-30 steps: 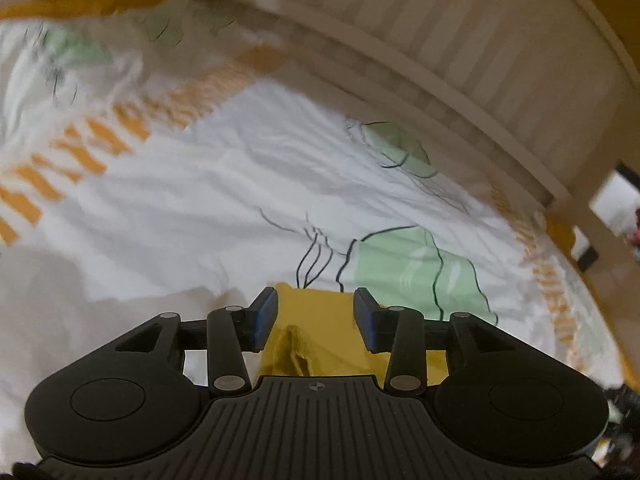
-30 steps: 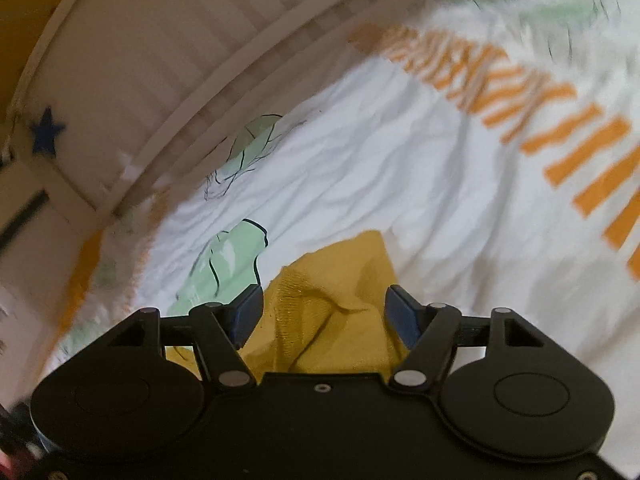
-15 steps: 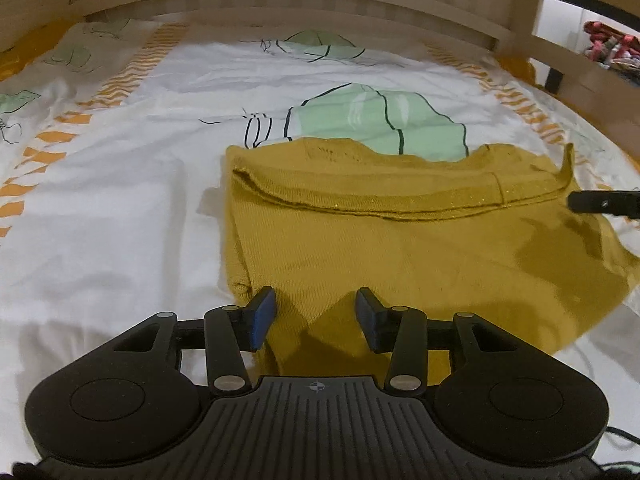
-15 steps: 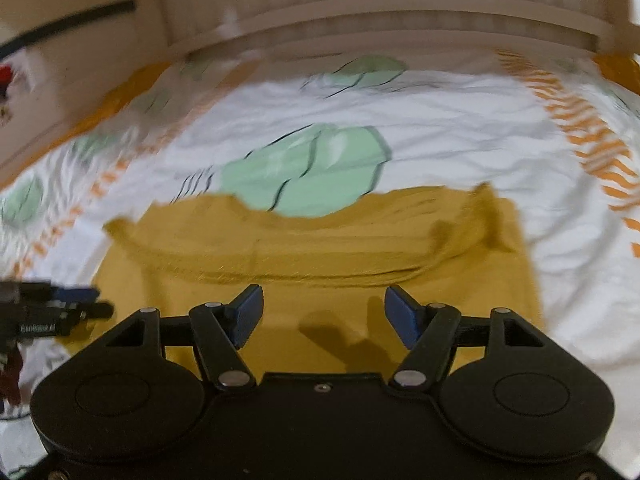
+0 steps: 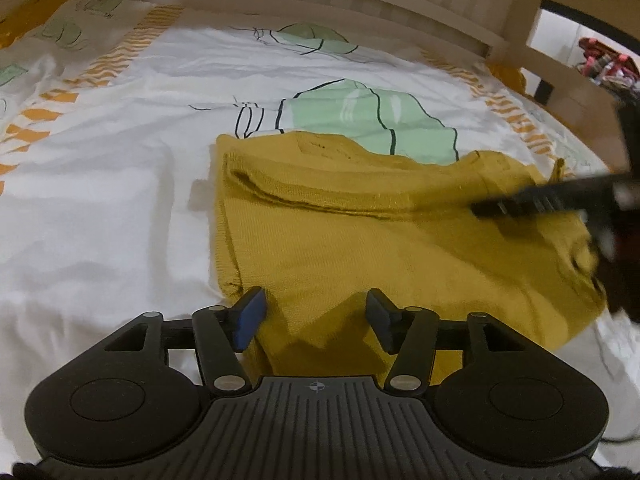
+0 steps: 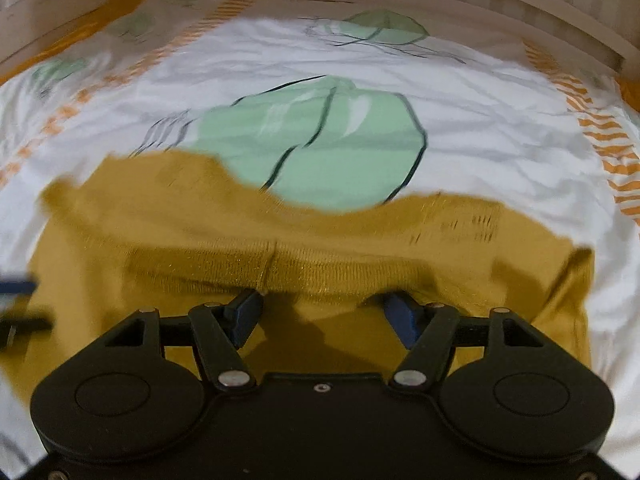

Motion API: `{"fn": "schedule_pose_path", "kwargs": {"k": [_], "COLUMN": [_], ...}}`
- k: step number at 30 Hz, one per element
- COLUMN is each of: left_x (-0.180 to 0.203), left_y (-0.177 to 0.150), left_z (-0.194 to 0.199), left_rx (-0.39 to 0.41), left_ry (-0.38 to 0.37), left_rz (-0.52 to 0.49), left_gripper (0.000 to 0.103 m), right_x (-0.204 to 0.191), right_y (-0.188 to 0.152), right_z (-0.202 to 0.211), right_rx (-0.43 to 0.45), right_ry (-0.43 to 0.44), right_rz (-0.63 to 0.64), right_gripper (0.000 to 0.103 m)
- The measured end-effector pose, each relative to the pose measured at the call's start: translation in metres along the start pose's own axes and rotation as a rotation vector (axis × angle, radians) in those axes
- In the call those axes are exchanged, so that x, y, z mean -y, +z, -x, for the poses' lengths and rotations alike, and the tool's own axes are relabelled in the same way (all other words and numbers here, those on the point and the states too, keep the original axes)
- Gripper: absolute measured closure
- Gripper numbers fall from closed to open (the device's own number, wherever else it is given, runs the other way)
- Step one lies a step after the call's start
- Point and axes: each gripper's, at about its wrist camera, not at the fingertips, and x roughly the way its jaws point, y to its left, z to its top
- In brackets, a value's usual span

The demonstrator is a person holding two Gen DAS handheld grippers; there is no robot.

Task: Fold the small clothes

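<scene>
A mustard-yellow knit garment point(image 5: 380, 248) lies flat on the bed, its far part folded over into a thick band. My left gripper point(image 5: 314, 310) hovers at the garment's near left corner. Its jaws are opening, and a low ridge of cloth lies between the pads without being pressed. My right gripper point(image 6: 322, 312) stands open above the middle of the garment point(image 6: 160, 232), just short of the folded band, holding nothing. In the left wrist view the right gripper point(image 5: 492, 206) shows as a blurred dark shape over the garment's right side. The left gripper point(image 6: 20, 306) peeks in at the right wrist view's left edge.
The garment rests on a white sheet point(image 5: 100, 200) printed with green shapes and orange stripes. A pale wooden slatted rail point(image 5: 360, 12) rings the far side. Colourful clutter point(image 5: 604, 68) lies beyond the rail at the right.
Both views have rolled level, and the garment, first bunched in both grippers, now lies spread on the sheet. The left jaws have widened. The right gripper has swept left over the garment.
</scene>
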Motion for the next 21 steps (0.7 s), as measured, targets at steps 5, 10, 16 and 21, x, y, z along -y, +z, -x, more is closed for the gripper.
{"fn": "schedule_pose_path", "kwargs": {"k": [5, 10, 16, 21], "left_x": [-0.002, -0.006, -0.004, -0.002], "left_y": [0.000, 0.001, 0.000, -0.001], "left_z": [0.000, 0.002, 0.001, 0.001], "left_rx": [0.000, 0.003, 0.013, 0.015], "left_ry": [-0.009, -0.029, -0.027, -0.020], "left_rz": [0.005, 0.041, 0.047, 0.033], "left_gripper": [0.047, 0.047, 0.045, 0.043], "right_x": [0.036, 0.059, 0.030, -0.001], "right_y": [0.039, 0.034, 0.001, -0.003], "right_z": [-0.018, 0.009, 0.027, 0.002], "right_rx": [0.015, 0.075, 0.051, -0.017], "right_ry": [-0.084, -0.069, 0.001, -0.001], "right_rz": [-0.123, -0.203, -0.052, 0.068], "right_gripper": [0.032, 0.032, 0.032, 0.026]}}
